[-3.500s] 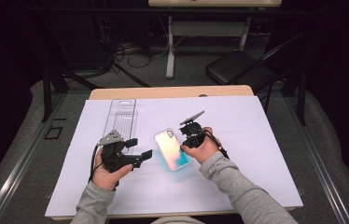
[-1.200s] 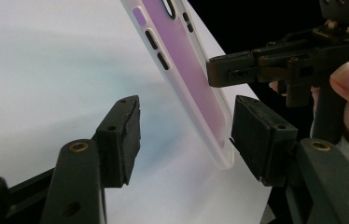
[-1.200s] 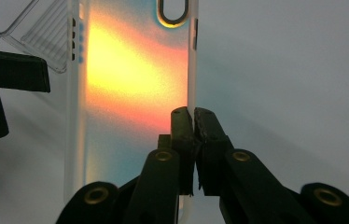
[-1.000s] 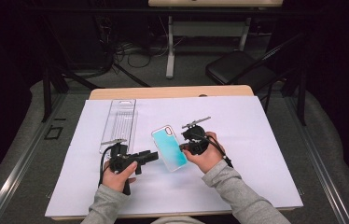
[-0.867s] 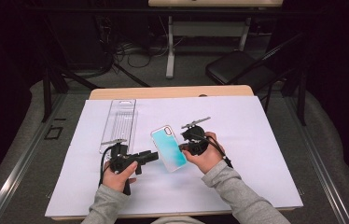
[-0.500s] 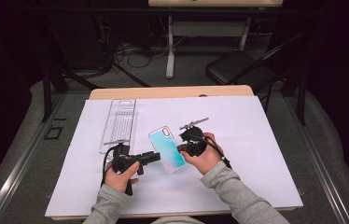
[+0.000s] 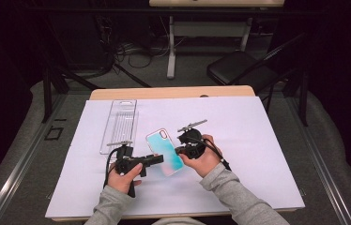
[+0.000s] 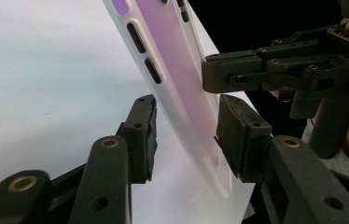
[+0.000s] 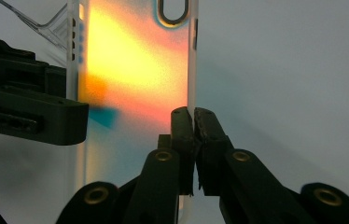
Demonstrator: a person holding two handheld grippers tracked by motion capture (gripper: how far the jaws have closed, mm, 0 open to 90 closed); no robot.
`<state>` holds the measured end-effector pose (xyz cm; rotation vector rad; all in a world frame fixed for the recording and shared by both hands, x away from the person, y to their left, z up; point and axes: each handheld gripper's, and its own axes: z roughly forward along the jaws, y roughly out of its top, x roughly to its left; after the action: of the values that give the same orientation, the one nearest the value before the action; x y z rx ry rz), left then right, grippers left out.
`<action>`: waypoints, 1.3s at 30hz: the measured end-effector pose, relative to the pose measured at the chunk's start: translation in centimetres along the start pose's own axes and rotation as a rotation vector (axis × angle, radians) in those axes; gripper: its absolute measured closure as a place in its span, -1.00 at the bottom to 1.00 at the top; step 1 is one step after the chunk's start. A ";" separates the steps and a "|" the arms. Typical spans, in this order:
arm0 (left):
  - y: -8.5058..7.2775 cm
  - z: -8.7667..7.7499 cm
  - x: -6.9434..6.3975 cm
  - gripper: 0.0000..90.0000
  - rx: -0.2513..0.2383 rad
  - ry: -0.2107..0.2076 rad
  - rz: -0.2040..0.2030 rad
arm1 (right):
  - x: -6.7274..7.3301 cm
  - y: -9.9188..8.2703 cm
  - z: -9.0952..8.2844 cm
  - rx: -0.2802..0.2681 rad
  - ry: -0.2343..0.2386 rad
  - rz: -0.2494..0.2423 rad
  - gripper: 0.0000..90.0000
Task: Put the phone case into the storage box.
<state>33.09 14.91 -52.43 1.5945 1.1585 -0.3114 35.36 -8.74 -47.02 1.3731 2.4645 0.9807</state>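
An iridescent phone case point(image 7: 164, 151), teal from above, is held tilted just above the white sheet. My right gripper point(image 7: 179, 151) is shut on its right side wall, which is pinched between the two pads point(image 9: 193, 116). My left gripper point(image 7: 157, 158) reaches in from the left with its jaws on either side of the case's opposite edge point(image 8: 177, 84). Those jaws have just been closing. A thin gap still shows at the left pad point(image 8: 144, 135), and the right pad sits close against the case. In the right gripper view, a left gripper jaw point(image 9: 46, 116) overlaps the glowing orange case point(image 9: 130, 70).
A clear plastic package tray point(image 7: 118, 124) lies flat at the back left of the white sheet point(image 7: 258, 140). The wooden table edge point(image 7: 173, 92) runs behind it. A dark chair point(image 7: 239, 70) and cables are on the floor beyond.
My left gripper has come in toward the case and its jaws have narrowed around the case's left edge. The right gripper has kept its pinch and shifted the case slightly left.
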 end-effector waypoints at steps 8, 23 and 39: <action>0.0 0.0 0.2 0.41 0.003 -0.008 -0.008 | 0.1 0.0 0.0 0.000 0.010 -0.007 0.94; -0.1 -0.2 0.6 0.55 -0.010 -0.040 -0.058 | 0.3 -0.1 0.1 -0.007 0.017 -0.003 0.94; -0.1 -0.2 0.8 0.64 -0.005 -0.041 -0.072 | 0.3 -0.1 0.1 -0.008 0.020 -0.008 0.94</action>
<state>33.33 15.49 -53.01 1.5371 1.1858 -0.3864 35.15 -8.46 -47.13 1.3558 2.4758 1.0068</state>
